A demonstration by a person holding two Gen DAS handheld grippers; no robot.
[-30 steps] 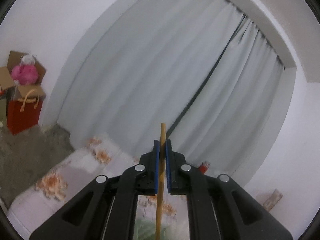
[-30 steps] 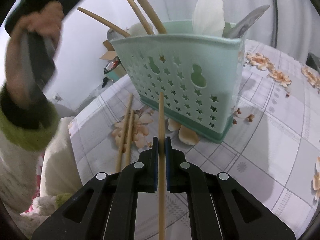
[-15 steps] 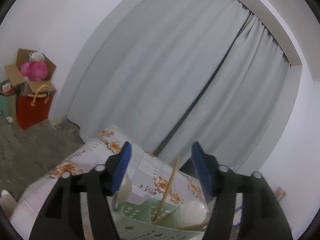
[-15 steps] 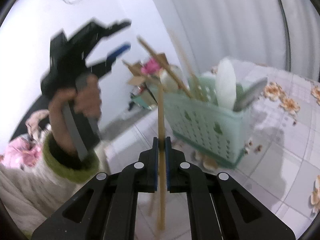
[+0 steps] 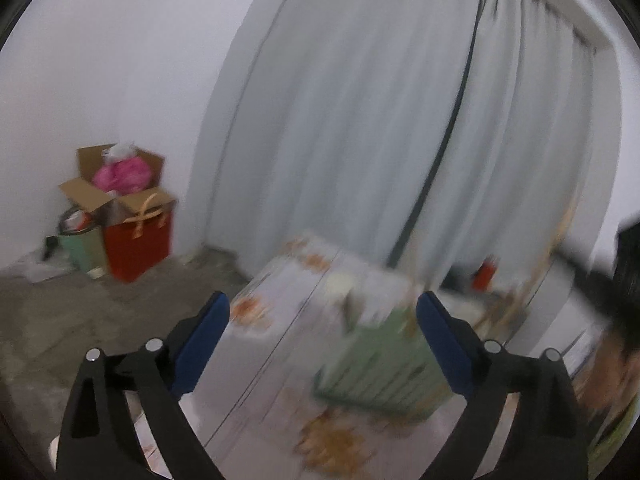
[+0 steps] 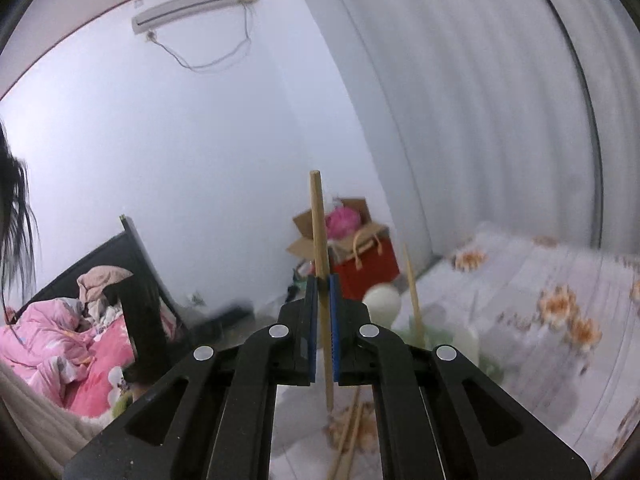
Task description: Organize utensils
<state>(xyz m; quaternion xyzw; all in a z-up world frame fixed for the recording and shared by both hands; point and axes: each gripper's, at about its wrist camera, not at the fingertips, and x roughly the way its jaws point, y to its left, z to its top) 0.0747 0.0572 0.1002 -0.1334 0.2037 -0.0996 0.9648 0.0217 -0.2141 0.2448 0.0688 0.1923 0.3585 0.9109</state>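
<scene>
Wooden chopstick (image 6: 320,264): clamped upright in your right hand-held gripper (image 6: 323,336), above the green holder (image 5: 384,364) near the table's (image 5: 280,344) far edge. Left hand-held gripper (image 5: 322,338): wide open, empty. Risk: a tilted stick catches the rim and misses.

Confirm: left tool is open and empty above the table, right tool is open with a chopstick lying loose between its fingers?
Not quite. The right tool is shut on the chopstick, its blue pads clamping the shaft, as the right wrist view shows. The rest holds: the left tool is open and empty above the table.
</scene>
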